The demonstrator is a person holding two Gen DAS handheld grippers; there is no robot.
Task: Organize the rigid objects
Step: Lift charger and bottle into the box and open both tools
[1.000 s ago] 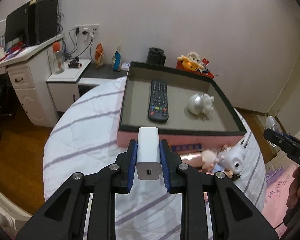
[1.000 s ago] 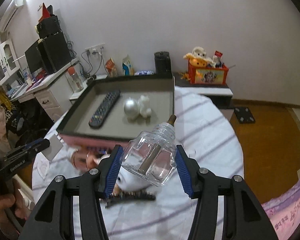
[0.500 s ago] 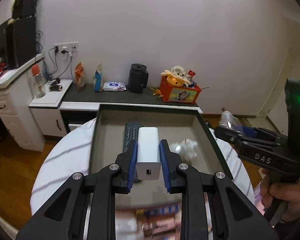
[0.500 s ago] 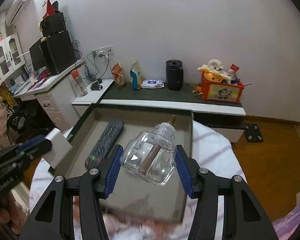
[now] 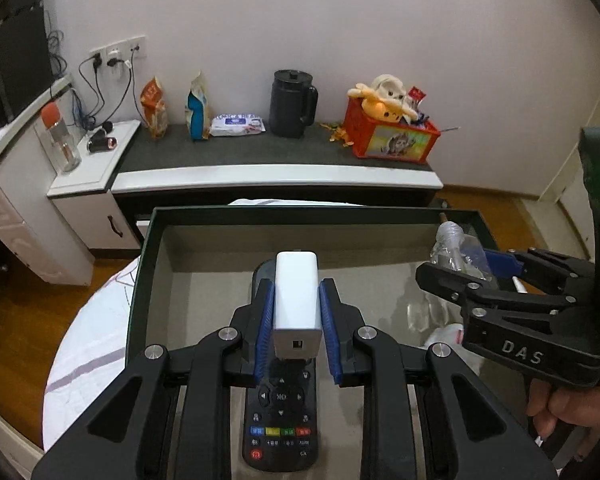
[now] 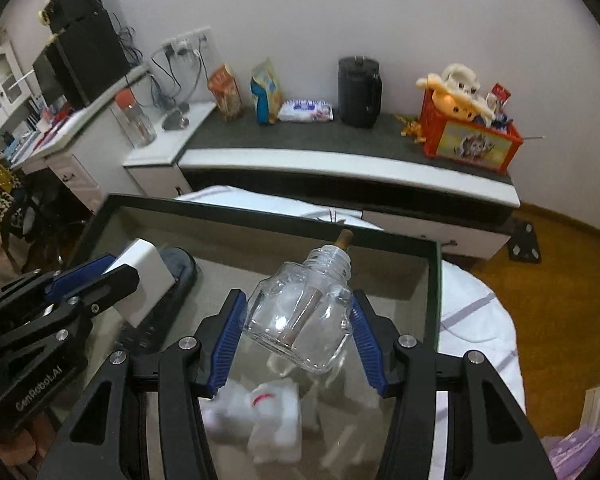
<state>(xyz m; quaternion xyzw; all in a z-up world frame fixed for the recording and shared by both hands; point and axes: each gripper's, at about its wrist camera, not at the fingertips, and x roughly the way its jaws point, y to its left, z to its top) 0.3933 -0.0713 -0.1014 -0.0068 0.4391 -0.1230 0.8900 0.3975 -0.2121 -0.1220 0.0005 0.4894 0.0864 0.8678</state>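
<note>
My left gripper point(image 5: 298, 312) is shut on a white rectangular block point(image 5: 297, 300), held above the black remote control point(image 5: 281, 412) that lies in the dark-rimmed grey tray point(image 5: 260, 213). My right gripper point(image 6: 296, 328) is shut on a clear glass bottle point(image 6: 300, 316) with a cork-tipped stick inside, tilted, over the tray's right half. Under it lies a white toy figure point(image 6: 256, 412), blurred. In the left wrist view the right gripper point(image 5: 466, 264) with the glass bottle point(image 5: 452, 246) shows at the right; in the right wrist view the left gripper point(image 6: 112, 276) with the white block point(image 6: 146, 280) shows at the left.
The tray sits on a round table with a white striped cloth point(image 5: 88, 352). Behind it runs a low dark-topped cabinet point(image 5: 276, 156) with a black jug point(image 5: 292, 98), snack bags, a wipes pack and a red toy crate point(image 5: 392, 136). A white desk point(image 5: 16, 200) stands left.
Both grippers have moved forward from in front of the tray to above its inside, each still holding its object. The clutter in front of the tray has dropped out of view.
</note>
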